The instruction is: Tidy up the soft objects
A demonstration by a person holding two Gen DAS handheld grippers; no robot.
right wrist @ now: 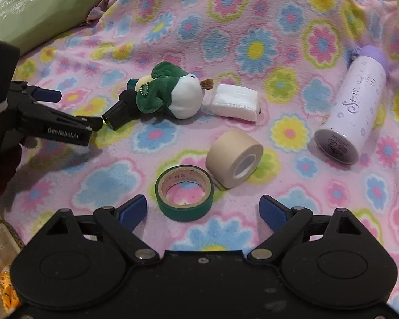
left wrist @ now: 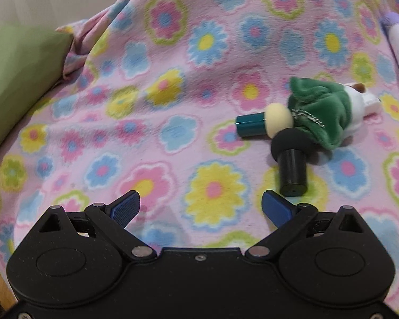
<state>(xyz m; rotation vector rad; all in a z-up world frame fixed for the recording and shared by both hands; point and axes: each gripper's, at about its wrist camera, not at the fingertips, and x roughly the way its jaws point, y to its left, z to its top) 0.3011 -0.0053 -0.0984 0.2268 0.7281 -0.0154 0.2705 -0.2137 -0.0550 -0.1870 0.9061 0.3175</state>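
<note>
Both hand-held grippers, left (left wrist: 200,208) and right (right wrist: 203,211), hover spread wide above the floral blanket (right wrist: 252,13), grasping nothing.

I see my right gripper (right wrist: 203,210) with jaws apart above the floral blanket (right wrist: 252,13), the green tape roll (right wrist: 184,195) just ahead between the blue pads (right wrist: 135,210). A beige tape roll (right wrist: 234,158) touches it. The plush toy (right wrist: 173,94) lies beyond, beside a white packet (right wrist: 235,102).

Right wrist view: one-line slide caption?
Open right gripper over green tape roll on floral blanket.
</note>
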